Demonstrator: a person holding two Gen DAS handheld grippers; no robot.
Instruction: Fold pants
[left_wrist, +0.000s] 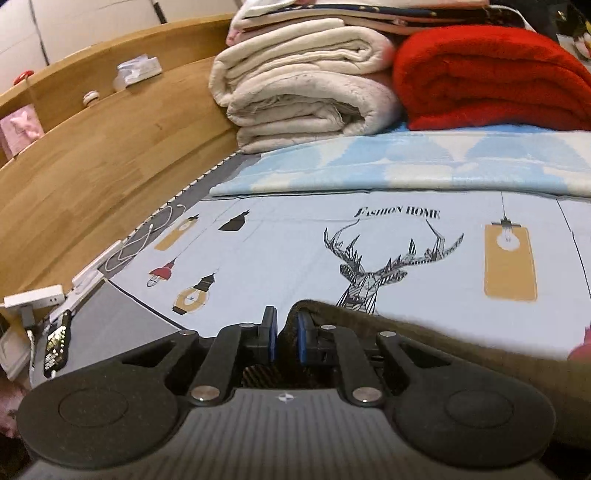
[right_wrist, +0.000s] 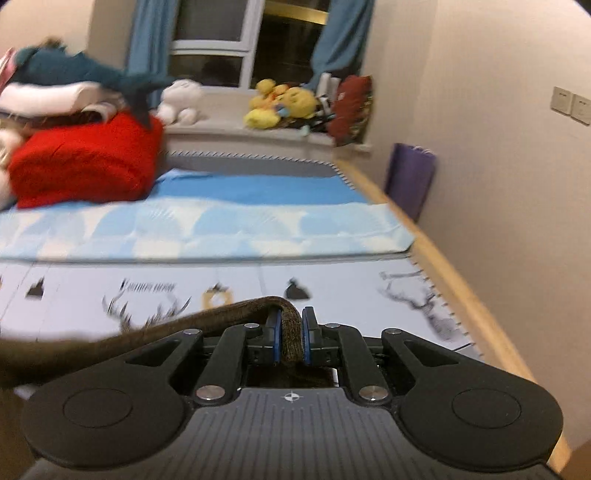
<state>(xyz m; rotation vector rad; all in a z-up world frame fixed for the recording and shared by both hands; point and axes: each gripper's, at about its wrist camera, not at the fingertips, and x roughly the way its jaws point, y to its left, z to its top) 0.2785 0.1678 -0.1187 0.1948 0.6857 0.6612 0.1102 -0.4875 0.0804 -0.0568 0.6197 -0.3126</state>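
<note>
The pants are dark brown, fuzzy cloth. In the left wrist view my left gripper is shut on their edge, and the cloth stretches off to the right, above the bed sheet. In the right wrist view my right gripper is shut on another edge of the pants, which stretch off to the left. The cloth hangs taut between the two grippers above the bed. The rest of the pants is hidden below both cameras.
The sheet has deer and lamp prints. A light blue mat lies further back. Folded cream blankets and a red blanket are stacked at the far end. A wooden bed rail runs along the left; a wall stands on the right.
</note>
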